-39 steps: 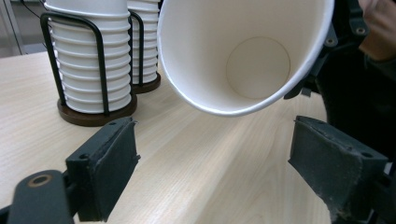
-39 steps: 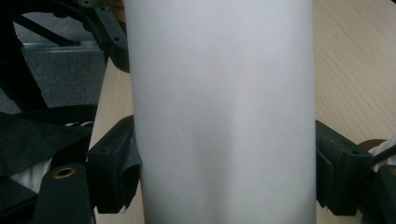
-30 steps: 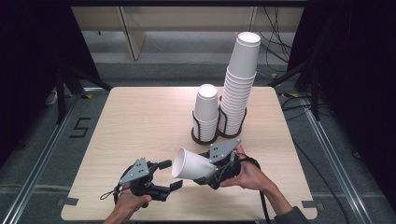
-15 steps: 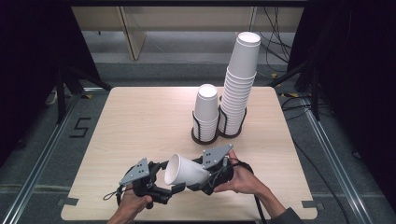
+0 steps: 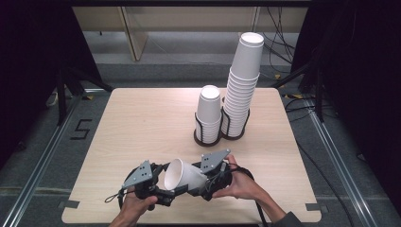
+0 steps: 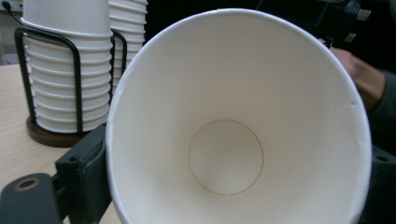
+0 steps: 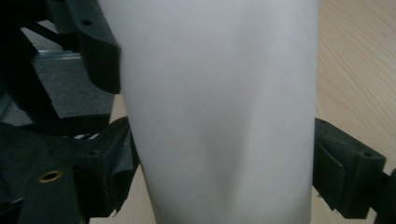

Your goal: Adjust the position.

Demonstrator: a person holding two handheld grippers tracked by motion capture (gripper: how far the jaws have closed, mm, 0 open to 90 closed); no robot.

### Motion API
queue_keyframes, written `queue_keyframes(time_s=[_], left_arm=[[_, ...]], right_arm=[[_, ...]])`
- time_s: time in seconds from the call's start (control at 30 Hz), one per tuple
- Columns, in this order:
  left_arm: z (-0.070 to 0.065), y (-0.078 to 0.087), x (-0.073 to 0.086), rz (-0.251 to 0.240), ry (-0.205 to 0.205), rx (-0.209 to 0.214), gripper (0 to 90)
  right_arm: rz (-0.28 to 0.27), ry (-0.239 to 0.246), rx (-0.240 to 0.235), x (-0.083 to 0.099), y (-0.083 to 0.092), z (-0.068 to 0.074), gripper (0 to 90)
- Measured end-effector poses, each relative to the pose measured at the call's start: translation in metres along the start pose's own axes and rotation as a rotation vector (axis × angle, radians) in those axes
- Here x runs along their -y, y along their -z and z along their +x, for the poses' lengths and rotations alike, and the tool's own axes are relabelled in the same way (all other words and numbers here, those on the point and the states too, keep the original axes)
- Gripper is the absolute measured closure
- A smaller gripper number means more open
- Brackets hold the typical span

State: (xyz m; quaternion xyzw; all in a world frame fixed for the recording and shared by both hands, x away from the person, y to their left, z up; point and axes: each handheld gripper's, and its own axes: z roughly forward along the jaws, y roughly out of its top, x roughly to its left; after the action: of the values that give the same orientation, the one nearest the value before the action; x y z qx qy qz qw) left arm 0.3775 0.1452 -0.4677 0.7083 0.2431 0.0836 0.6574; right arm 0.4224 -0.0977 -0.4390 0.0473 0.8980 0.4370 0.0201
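- Presently, the paper cup [image 5: 185, 176] lay sideways above the table's [image 5: 142, 127] near edge, pinched by the right gripper [image 5: 206, 183].
- Left gripper [image 5: 165, 195] jaws, just closing, flanked its rim; grip uncertain.
- Advisably, squeeze lightly to avoid crushing.

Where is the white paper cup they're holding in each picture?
High view: the paper cup lies sideways near the table's front edge, between both grippers.
Left gripper view: the camera looks into its open mouth.
Right gripper view: its white wall rises between the jaws.
Shared landmark: the wooden table.

Cup stacks [image 5: 236, 99] block the far right — left tabletop [image 5: 137, 123] open
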Motion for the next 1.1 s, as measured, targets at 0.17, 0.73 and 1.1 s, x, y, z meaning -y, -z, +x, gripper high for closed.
queue_keyframes(time_s=[0.17,0.73,1.1], left_arm=[[-0.001,0.002,-0.004,0.019,-0.037,-0.03,10.3],[-0.007,0.002,-0.008,-0.061,-0.05,-0.05,7.1],[-0.001,0.004,-0.006,-0.073,-0.007,-0.06,13.7]], right_arm=[[0.032,0.006,0.064,-0.001,0.003,0.003,16.3],[-0.046,-0.054,0.014,0.001,-0.008,0.008,23.1],[-0.103,-0.126,-0.006,0.004,-0.019,0.006,21.0]])
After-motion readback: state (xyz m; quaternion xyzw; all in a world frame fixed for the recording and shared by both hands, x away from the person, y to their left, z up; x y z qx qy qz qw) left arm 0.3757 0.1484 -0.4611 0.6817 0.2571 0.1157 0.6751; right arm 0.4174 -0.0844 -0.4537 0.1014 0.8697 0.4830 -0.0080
